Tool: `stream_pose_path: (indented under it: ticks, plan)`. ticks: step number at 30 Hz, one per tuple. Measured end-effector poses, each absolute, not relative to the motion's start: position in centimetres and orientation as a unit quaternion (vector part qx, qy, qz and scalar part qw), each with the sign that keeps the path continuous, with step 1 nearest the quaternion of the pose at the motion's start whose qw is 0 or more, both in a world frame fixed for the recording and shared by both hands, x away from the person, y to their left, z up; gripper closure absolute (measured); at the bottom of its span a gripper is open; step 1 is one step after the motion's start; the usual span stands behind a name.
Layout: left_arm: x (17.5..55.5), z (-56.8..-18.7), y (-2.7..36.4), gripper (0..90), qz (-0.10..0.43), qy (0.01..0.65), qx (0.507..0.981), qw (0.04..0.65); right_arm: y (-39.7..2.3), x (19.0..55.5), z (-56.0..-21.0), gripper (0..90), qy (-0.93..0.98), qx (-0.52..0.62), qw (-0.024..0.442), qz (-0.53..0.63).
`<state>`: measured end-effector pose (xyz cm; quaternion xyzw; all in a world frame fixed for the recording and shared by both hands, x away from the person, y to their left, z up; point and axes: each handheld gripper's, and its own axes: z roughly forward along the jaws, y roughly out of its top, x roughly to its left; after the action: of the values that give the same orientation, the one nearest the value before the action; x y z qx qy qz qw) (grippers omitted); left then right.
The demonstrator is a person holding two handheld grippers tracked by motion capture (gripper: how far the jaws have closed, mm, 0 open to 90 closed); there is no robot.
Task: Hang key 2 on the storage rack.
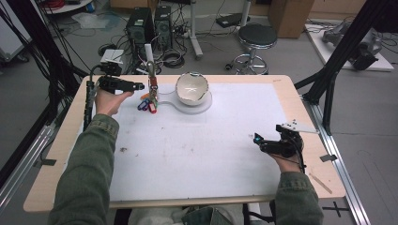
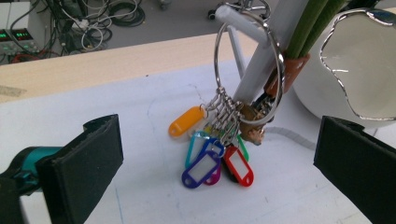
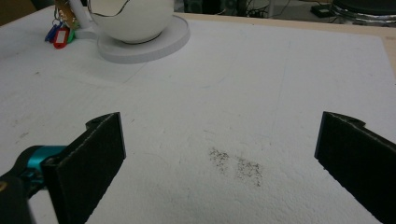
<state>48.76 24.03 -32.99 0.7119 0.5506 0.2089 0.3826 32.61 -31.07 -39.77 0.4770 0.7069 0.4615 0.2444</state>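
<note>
A white bowl (image 1: 191,88) on its round base (image 1: 202,105) stood just right of a slanted white stand (image 2: 261,60) at the bench's (image 1: 197,154) far side. The key ring (image 2: 247,70) hung on the stand, its coloured tags (image 2: 210,161) resting on the bench, ahead of the left gripper (image 1: 140,86), whose jaws stood apart, gripping nothing. The right gripper (image 1: 256,138), jaws also apart, sat well away near the bench's right edge.

keys (image 2: 219,149) left of bowl (image 1: 191,88), on table (image 1: 197,154)

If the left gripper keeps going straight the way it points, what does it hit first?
Most likely the bunch of key tags hanging from the key ring on the white stand. They sit centred between the open jaws of the left gripper. The bowl lies off to the right; depth is hard to judge.
</note>
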Motion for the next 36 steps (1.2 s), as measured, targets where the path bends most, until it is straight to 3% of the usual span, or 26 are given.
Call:
stream_pose_path:
  ticks: [36]
  plan:
    - [42.1,-32.9,24.9,1.6,0.262,0.533,0.706,0.387,-31.2,32.5,-39.7,0.7,0.703,0.479,0.248,0.464]
